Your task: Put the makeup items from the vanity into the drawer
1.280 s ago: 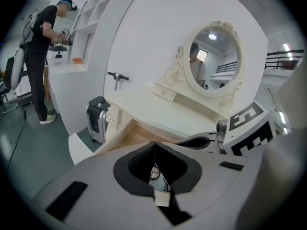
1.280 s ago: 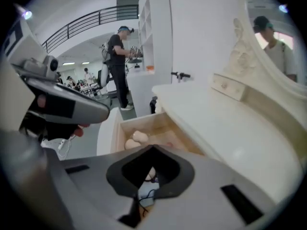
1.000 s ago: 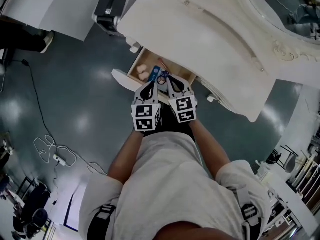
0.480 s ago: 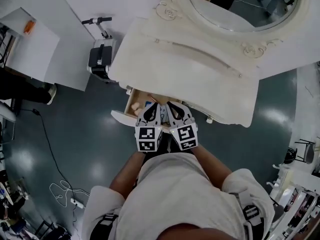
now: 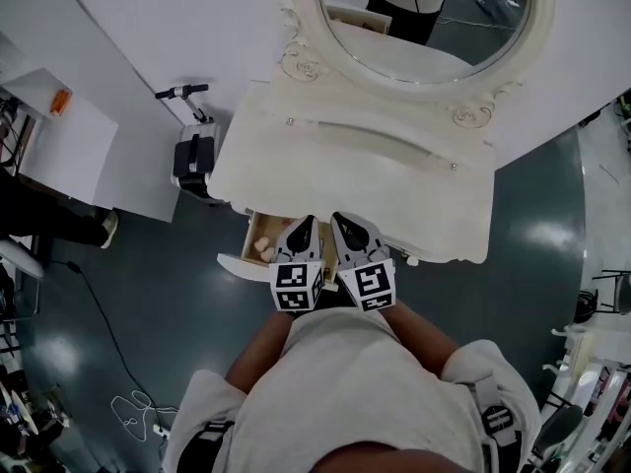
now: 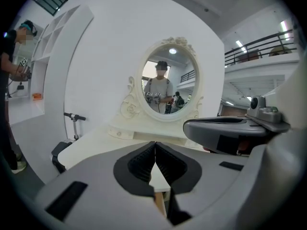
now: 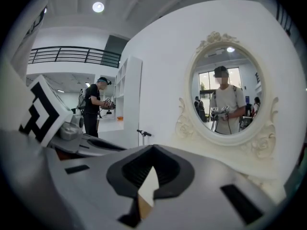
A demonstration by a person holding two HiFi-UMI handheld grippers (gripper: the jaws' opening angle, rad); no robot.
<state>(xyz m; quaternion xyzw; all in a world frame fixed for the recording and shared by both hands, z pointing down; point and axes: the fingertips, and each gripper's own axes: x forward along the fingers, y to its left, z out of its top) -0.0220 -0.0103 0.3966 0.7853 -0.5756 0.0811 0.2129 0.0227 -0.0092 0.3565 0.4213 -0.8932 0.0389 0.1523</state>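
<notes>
Left gripper [image 5: 305,224] and right gripper [image 5: 341,221] rose off the drawer [image 5: 254,235] — jaws closed, empty — makeup items [image 5: 264,251] inside, below.

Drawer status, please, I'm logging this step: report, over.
Left tool, right tool shut, empty. Drawer open below them, pale items inside. Vanity top bare; nothing in the way.

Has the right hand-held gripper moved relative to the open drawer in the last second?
Yes. Its tip sat low over the drawer contents; now the right hand-held gripper has lifted away, its tip overlapping the front edge of the vanity.
</notes>
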